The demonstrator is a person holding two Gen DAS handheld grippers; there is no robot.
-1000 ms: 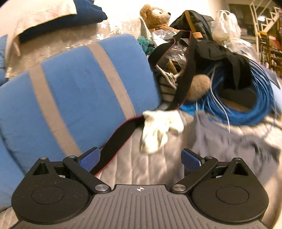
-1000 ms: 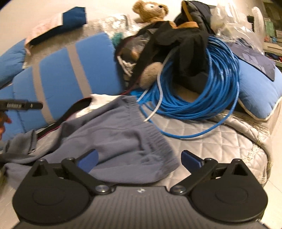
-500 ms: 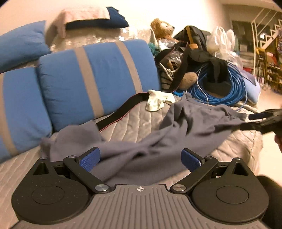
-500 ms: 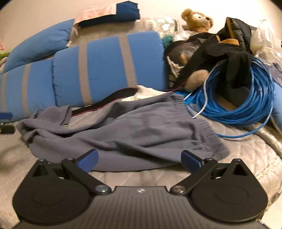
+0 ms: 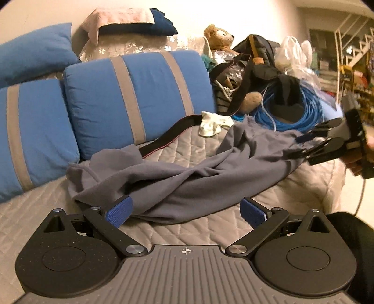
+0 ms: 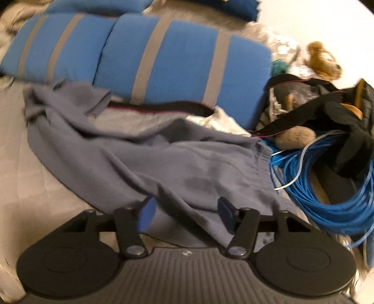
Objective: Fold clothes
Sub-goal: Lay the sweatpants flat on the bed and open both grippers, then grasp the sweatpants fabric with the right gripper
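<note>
Far left: two blue cushions with grey stripes point(image 5: 138, 98) propped along the back of a grey quilted bed point(image 5: 201, 152), a folded pink-and-navy bundle point(image 5: 131, 21) stacked above. In front of those: a crumpled grey garment point(image 5: 187, 173) spread across the quilt, one end bunched near the cushions, the other stretched rightward. Low in the left wrist view: the left tool point(image 5: 185, 211), blue pads spread wide, nothing between, one pad just touching the garment's near edge. Behind the garment: a black strap point(image 5: 168, 138) running along the cushion base and a small white cloth point(image 5: 211, 124) beside it. Further right: a teddy bear point(image 5: 219, 38), a dark bag point(image 5: 245, 77) and a coil of blue cable point(image 5: 296, 112) heaped together. At the right edge: the right tool point(image 5: 303, 146), held in a hand point(image 5: 364, 152), reaching into the garment's far end. From the right wrist view: right tool point(image 6: 184, 215) partly narrowed, a fold of grey fabric lying between the pads, frame blurred; pinch not complete, pads visibly apart.
</note>
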